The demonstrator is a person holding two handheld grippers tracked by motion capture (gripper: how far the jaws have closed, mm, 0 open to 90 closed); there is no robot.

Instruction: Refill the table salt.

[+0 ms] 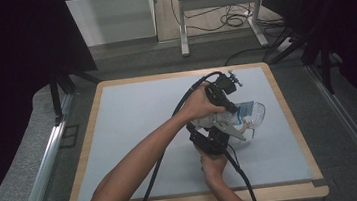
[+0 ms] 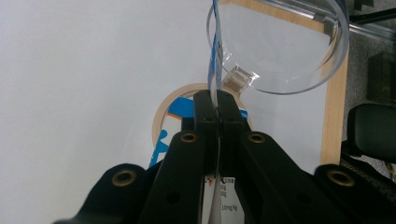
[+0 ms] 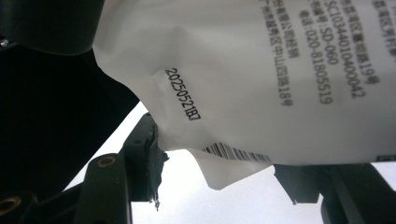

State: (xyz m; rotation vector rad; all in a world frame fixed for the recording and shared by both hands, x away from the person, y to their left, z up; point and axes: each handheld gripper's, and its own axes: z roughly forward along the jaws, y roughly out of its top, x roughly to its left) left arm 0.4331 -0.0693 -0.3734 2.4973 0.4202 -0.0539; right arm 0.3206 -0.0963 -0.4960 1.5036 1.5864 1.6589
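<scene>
A white and blue bag (image 1: 225,120) is held over the right part of the table between both grippers. My left gripper (image 1: 231,108) reaches in from above and is shut on the bag's thin edge (image 2: 215,56), with its jaws (image 2: 217,100) pinched together. My right gripper (image 1: 219,131) comes up from below. Its jaws (image 3: 219,158) stand on either side of the bag's white printed body (image 3: 261,70) and press on it near the barcode. A clear round container (image 1: 257,112) sits just right of the bag, its open mouth (image 2: 280,46) close beyond the left gripper's jaws.
The table has a pale grey mat (image 1: 134,130) with a wooden rim (image 1: 89,135). A round wooden-rimmed thing with blue print (image 2: 163,130) shows under the left gripper's jaws. Black cables (image 1: 158,163) trail from both grippers toward the front edge. A desk frame (image 1: 217,6) stands beyond the table.
</scene>
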